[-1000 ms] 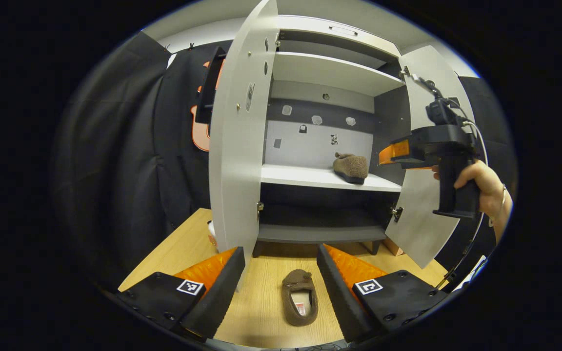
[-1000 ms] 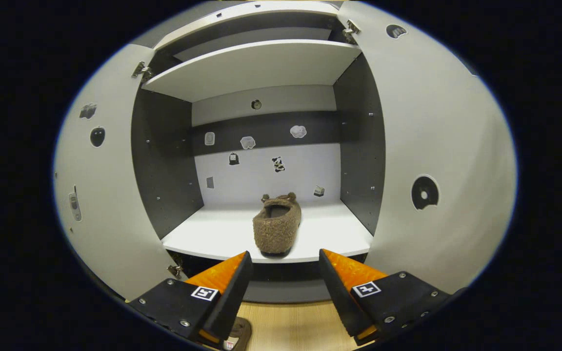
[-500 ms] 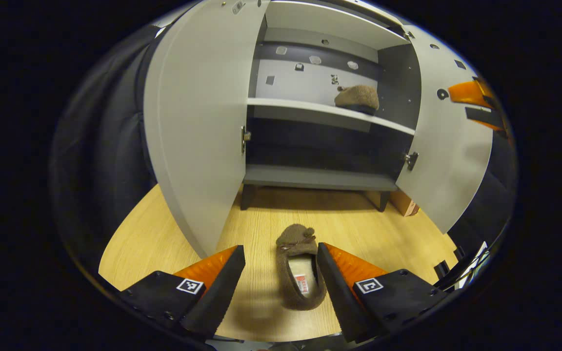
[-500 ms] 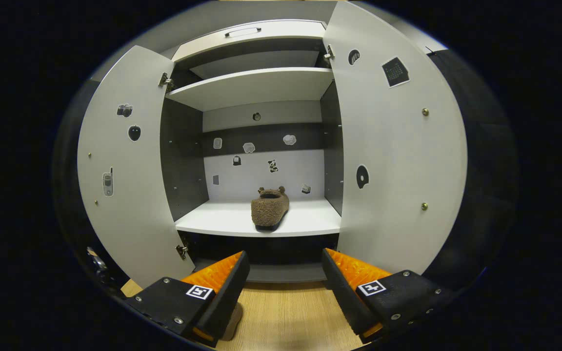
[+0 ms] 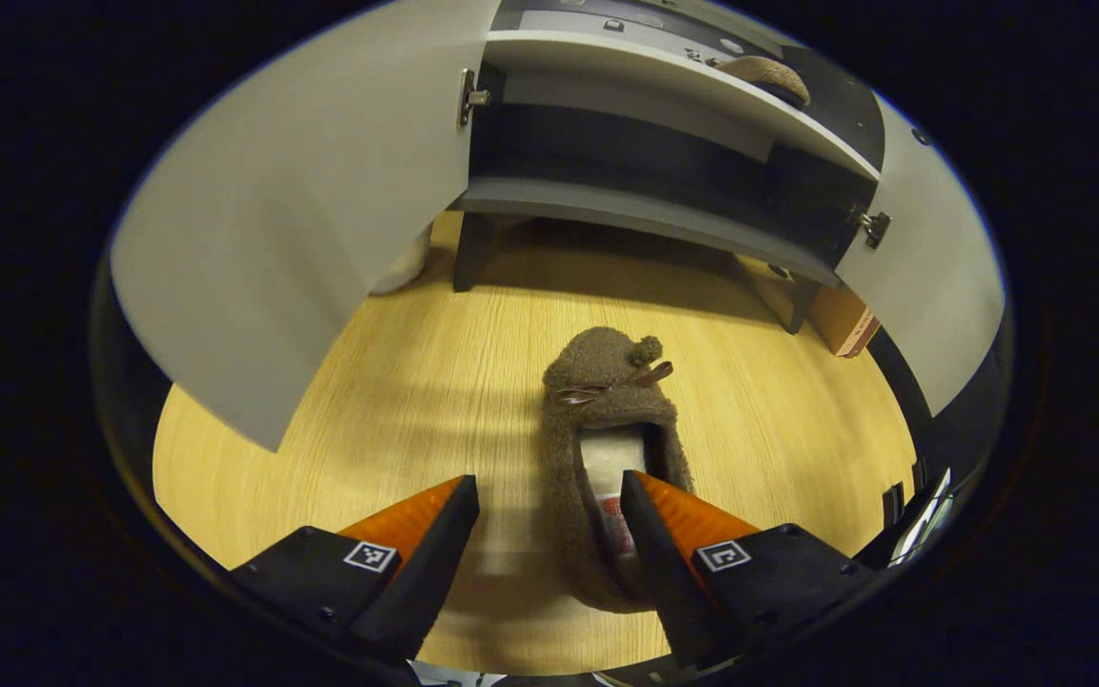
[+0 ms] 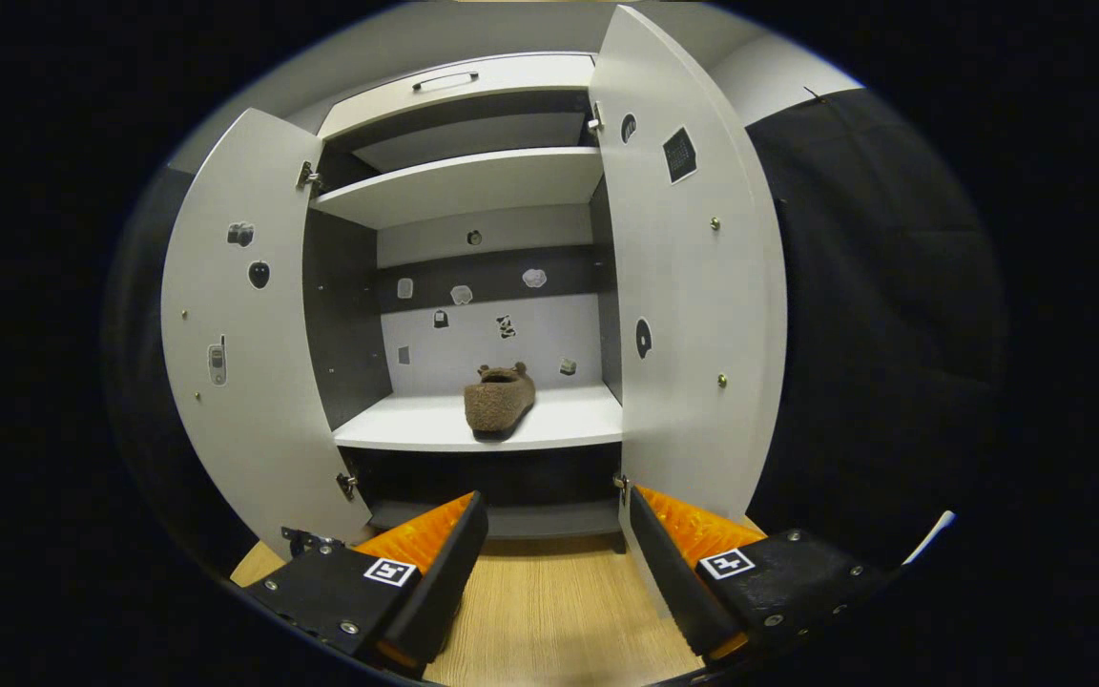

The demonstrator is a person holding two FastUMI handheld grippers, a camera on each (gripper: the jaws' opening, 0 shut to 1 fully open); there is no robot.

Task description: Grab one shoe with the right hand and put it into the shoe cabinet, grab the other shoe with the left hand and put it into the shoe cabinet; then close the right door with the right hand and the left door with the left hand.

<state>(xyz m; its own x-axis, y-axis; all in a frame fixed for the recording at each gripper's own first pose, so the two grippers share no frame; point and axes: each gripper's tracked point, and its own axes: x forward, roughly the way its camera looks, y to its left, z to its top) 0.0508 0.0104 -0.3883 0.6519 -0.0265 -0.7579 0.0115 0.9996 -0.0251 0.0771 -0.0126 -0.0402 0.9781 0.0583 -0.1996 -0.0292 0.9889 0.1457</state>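
Observation:
A brown fuzzy slipper (image 5: 607, 420) lies on the wooden floor (image 5: 397, 401), toe toward the shoe cabinet (image 5: 645, 162). My left gripper (image 5: 549, 534) is open low over it; its right finger (image 5: 673, 534) reaches into the slipper's opening, its left finger stands over bare floor. The other brown slipper (image 6: 499, 402) rests on the cabinet's white middle shelf (image 6: 569, 425), and its top edge peeks out as slipper (image 5: 764, 72) in the left gripper view. My right gripper (image 6: 554, 553) is open and empty, facing the cabinet (image 6: 473, 286) from a distance. Both doors stand open.
The left door (image 5: 282, 219) hangs open close beside my left gripper, the right door (image 5: 941, 286) farther off. A small cardboard box (image 5: 845, 324) sits by the cabinet's right leg. In the right gripper view the right door (image 6: 693, 286) is near, edge-on.
My left gripper has dropped toward the floor slipper, and its right finger now dips into the opening. My right gripper has drawn back from the cabinet and shifted right.

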